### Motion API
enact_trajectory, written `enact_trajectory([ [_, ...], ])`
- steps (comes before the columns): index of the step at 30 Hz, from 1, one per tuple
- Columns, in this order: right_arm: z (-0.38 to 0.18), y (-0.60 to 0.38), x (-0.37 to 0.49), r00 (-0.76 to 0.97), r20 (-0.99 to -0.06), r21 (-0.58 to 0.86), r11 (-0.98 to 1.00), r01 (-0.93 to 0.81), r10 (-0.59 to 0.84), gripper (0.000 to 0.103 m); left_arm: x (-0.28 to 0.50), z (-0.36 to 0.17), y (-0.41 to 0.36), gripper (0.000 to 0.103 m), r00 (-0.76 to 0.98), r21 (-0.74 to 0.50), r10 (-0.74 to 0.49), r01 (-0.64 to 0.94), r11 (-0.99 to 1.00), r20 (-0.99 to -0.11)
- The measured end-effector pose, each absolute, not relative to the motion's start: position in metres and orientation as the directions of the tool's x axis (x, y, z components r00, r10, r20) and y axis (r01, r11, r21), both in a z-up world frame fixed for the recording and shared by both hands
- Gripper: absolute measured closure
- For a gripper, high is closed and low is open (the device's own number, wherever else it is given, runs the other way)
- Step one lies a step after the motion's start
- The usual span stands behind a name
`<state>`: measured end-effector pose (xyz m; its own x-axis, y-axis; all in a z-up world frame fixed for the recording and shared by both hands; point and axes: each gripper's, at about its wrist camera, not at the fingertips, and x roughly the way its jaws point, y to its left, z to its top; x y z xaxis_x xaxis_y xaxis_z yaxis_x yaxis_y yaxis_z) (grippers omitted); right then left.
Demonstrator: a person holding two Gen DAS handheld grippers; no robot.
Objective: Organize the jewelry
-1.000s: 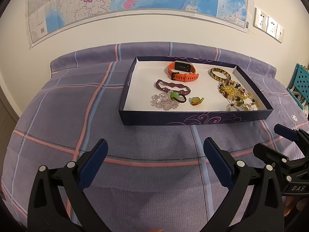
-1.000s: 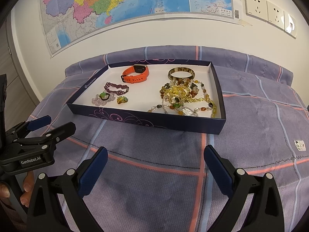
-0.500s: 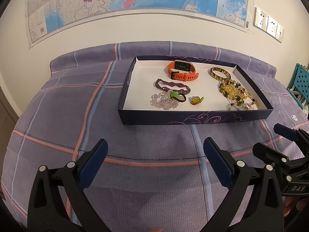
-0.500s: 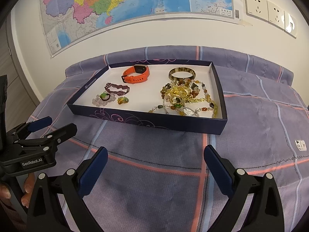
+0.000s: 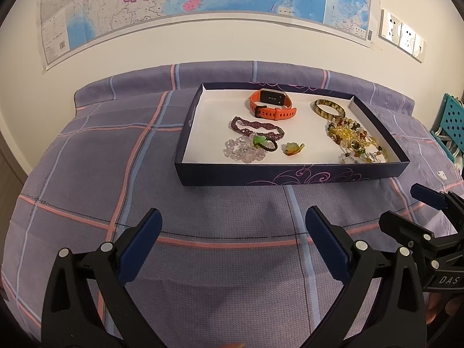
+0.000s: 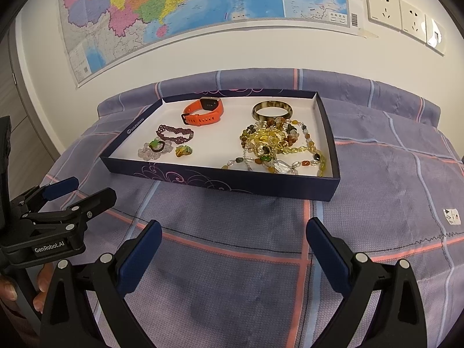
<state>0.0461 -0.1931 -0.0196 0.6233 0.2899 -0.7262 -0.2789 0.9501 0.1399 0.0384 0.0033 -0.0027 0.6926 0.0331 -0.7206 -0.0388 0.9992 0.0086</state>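
All jewelry sitting inside the shallow box (image 5: 290,174) on the bed: orange watch (image 5: 271,105), bangle (image 5: 329,107), tangled beads (image 6: 275,148). Left gripper (image 5: 232,242) and right gripper (image 6: 233,245) both spread wide, empty, short of the box. Could be sorted already or not, hard to say.

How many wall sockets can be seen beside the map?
3, side by side on the wall right of the map: left socket, middle socket, right socket.

Your shallow navy box (image 5: 290,175) holds an orange watch (image 5: 271,105), amber bangle (image 5: 329,107), purple beaded bracelet (image 5: 255,127), clear beads (image 5: 242,152), and tangled yellow necklaces (image 5: 355,143).
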Motion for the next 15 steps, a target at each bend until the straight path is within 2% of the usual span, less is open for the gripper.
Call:
enact_trajectory([
  [15,-0.0196,-0.1927,0.0458,0.622,-0.725,0.144,0.949,-0.281,0.294,0.007,0.0385,-0.004,0.004,0.005,0.691,0.004,0.031,-0.041,0.999,-0.723],
])
